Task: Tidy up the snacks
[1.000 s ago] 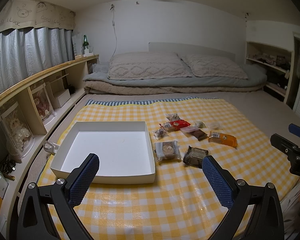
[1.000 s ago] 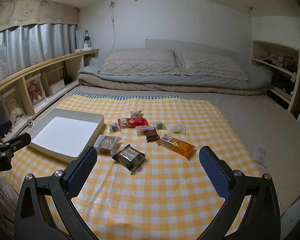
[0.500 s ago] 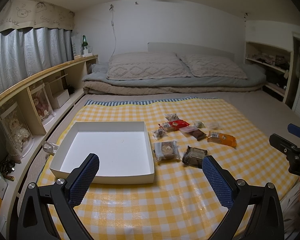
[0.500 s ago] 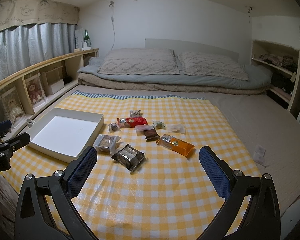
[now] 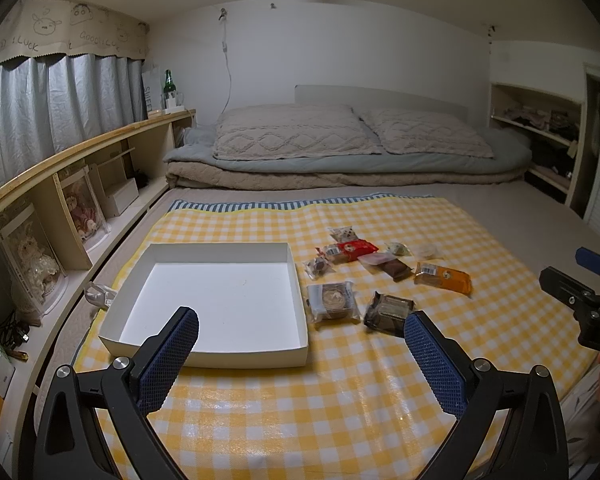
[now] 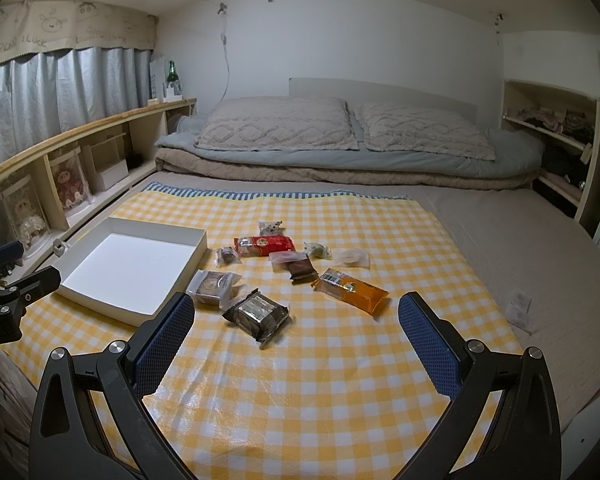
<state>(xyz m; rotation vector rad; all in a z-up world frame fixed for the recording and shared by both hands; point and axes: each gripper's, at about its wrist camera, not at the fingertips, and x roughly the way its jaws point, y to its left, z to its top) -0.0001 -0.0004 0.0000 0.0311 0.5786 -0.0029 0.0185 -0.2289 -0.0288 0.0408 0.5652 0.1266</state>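
A cluster of wrapped snacks lies on the yellow checked cloth (image 6: 340, 380) spread over the bed, just right of the shallow white box (image 5: 204, 354), which holds nothing. The orange packet (image 6: 351, 290) lies with its long axis slanting from far-left to near-right; the red packet (image 6: 265, 245) runs nearly crosswise. A dark square packet (image 6: 257, 315) sits nearest. Left tongs (image 5: 300, 354) and right tongs (image 6: 296, 334) are both spread wide, pinching nothing, above the cloth's near edge.

Snack labels (image 6: 265, 243) (too small) unreadable
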